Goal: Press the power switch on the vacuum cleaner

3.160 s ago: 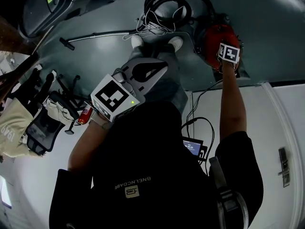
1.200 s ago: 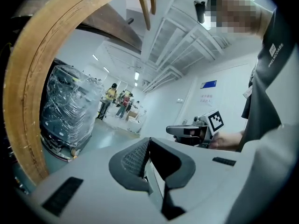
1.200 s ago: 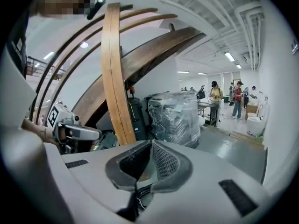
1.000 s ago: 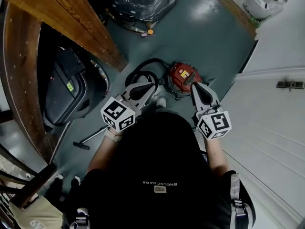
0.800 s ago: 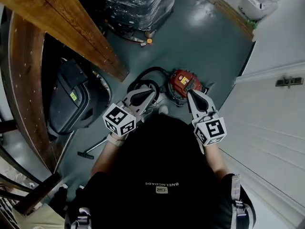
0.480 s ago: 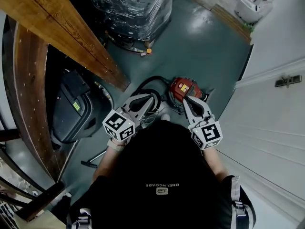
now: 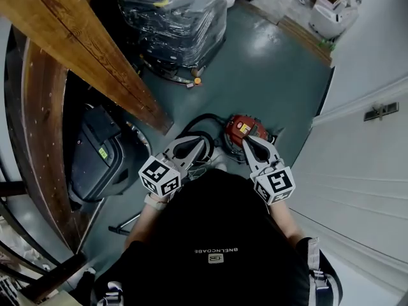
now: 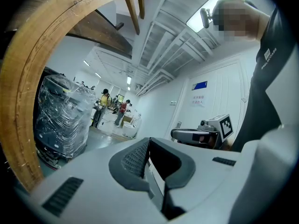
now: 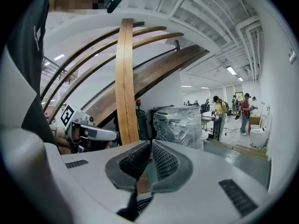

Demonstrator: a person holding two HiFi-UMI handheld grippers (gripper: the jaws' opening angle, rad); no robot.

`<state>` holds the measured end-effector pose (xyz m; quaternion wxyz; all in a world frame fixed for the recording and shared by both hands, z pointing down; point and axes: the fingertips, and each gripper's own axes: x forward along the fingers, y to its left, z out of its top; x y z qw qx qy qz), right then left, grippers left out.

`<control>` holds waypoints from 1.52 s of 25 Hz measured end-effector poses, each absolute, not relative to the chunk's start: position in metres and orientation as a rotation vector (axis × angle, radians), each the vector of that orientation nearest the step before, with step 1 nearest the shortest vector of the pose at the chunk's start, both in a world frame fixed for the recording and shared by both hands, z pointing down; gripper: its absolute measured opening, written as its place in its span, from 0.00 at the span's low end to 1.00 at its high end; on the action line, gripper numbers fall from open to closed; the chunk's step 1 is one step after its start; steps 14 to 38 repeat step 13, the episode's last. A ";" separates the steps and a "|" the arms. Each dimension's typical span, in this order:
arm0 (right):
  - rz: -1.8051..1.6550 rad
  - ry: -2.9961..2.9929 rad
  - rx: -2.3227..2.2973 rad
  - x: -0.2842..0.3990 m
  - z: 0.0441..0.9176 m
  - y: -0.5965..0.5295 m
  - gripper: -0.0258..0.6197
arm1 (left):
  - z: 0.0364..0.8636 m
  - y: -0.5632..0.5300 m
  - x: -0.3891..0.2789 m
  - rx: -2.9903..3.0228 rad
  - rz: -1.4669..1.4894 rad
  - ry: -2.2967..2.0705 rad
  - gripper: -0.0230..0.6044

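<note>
The red vacuum cleaner (image 7: 245, 127) stands on the dark floor below me, its black hose (image 7: 196, 123) coiled at its left. Both grippers are held up in front of the person's chest, high above the vacuum and apart from it. My left gripper (image 7: 203, 143) is shut with nothing in it, and in the left gripper view its tips (image 8: 148, 141) meet. My right gripper (image 7: 246, 143) is also shut and empty, tips (image 9: 151, 143) together. Neither gripper view shows the vacuum; both look level across the room.
A curved wooden beam (image 7: 83, 50) runs along the left, with a black bin (image 7: 95, 152) under it. A plastic-wrapped pallet (image 7: 175, 18) stands beyond the vacuum. A white panelled wall (image 7: 363, 171) is at the right. People (image 9: 218, 113) stand far off.
Three seconds ago the right gripper was down at the red vacuum. The person has since stood up; both grippers are lifted away and the vacuum looks smaller and farther.
</note>
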<state>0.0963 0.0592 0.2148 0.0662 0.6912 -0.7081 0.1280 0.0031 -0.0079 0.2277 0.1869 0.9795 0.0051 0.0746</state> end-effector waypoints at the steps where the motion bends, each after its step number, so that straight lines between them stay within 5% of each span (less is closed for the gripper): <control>1: 0.387 -2.135 2.081 0.096 0.215 0.059 0.09 | 0.227 -0.008 0.003 2.758 0.210 0.014 0.06; 38: 0.394 -2.131 2.061 0.099 0.212 0.059 0.09 | 0.227 -0.009 -0.002 2.748 0.211 -0.015 0.06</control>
